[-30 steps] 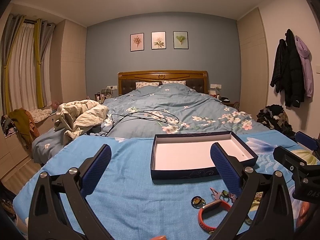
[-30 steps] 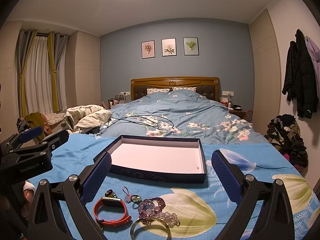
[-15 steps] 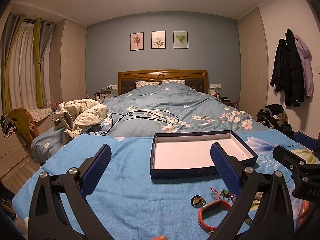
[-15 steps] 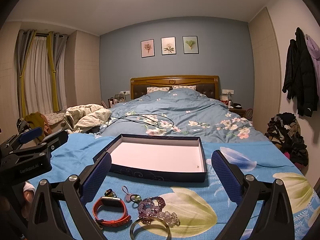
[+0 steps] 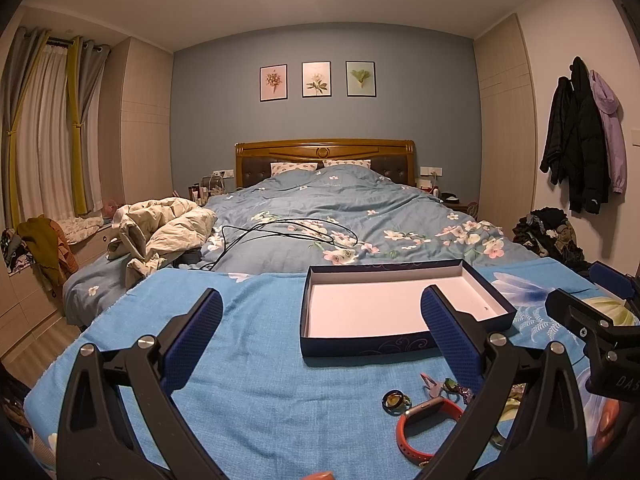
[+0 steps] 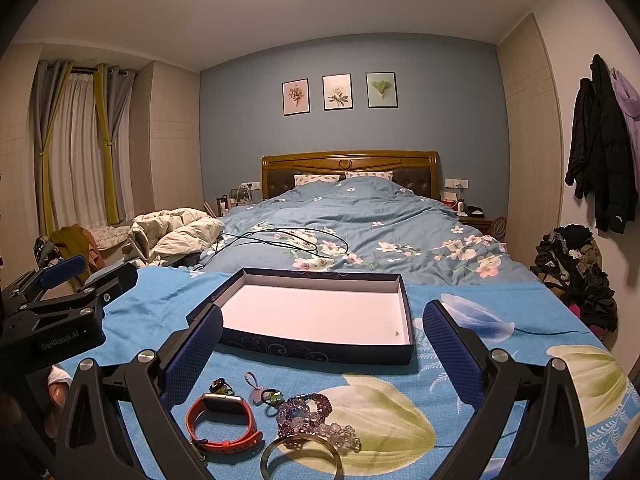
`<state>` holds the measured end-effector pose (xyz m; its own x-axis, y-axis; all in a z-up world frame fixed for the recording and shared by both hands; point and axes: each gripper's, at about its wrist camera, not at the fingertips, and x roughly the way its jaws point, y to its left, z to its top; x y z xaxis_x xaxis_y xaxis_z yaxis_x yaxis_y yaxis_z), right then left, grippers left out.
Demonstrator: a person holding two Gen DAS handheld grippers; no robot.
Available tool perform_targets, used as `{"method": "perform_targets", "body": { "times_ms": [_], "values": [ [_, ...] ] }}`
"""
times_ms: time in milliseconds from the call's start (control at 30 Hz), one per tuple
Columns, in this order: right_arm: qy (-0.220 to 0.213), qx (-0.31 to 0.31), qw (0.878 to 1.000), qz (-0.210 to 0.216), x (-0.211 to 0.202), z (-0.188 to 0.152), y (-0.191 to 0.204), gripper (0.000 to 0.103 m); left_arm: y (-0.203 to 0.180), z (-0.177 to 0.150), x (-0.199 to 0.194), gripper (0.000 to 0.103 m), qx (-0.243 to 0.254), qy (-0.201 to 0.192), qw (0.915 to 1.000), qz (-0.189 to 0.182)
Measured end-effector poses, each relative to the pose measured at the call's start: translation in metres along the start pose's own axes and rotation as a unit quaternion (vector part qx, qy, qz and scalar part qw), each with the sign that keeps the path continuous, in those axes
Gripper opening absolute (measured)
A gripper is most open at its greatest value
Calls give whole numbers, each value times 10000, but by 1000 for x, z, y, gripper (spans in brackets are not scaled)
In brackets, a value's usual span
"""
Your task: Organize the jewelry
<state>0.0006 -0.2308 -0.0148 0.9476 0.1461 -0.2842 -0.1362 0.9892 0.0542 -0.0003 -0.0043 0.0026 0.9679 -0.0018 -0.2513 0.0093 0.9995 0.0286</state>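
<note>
A dark blue box lid with a white inside (image 6: 320, 316) lies open and empty on the blue cloth; it also shows in the left wrist view (image 5: 400, 308). In front of it lie an orange-strapped watch (image 6: 222, 424), a small ring (image 6: 222, 387), a pink charm (image 6: 264, 394), purple bead bracelets (image 6: 306, 408), a clear bead bracelet (image 6: 340, 436) and a metal bangle (image 6: 302, 460). My right gripper (image 6: 322, 344) is open above them. My left gripper (image 5: 320, 328) is open, left of the watch (image 5: 428, 426) and ring (image 5: 394, 400).
The blue cloth (image 6: 500, 360) covers the foot of a bed with a floral duvet (image 6: 360, 232). A black cable (image 5: 280, 236) lies on the duvet. A crumpled beige jacket (image 5: 164, 228) sits at left. Clothes pile (image 6: 576, 272) at right by the wall.
Both views have shifted very slightly; the box and jewelry lie where they were. Both grippers stay open.
</note>
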Motion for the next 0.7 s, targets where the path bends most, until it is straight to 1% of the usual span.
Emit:
{"method": "perform_targets", "body": {
  "times_ms": [700],
  "values": [
    [-6, 5, 10000, 1, 2, -1, 1, 97, -1, -1, 0, 97, 10, 12, 10000, 7]
  ]
}}
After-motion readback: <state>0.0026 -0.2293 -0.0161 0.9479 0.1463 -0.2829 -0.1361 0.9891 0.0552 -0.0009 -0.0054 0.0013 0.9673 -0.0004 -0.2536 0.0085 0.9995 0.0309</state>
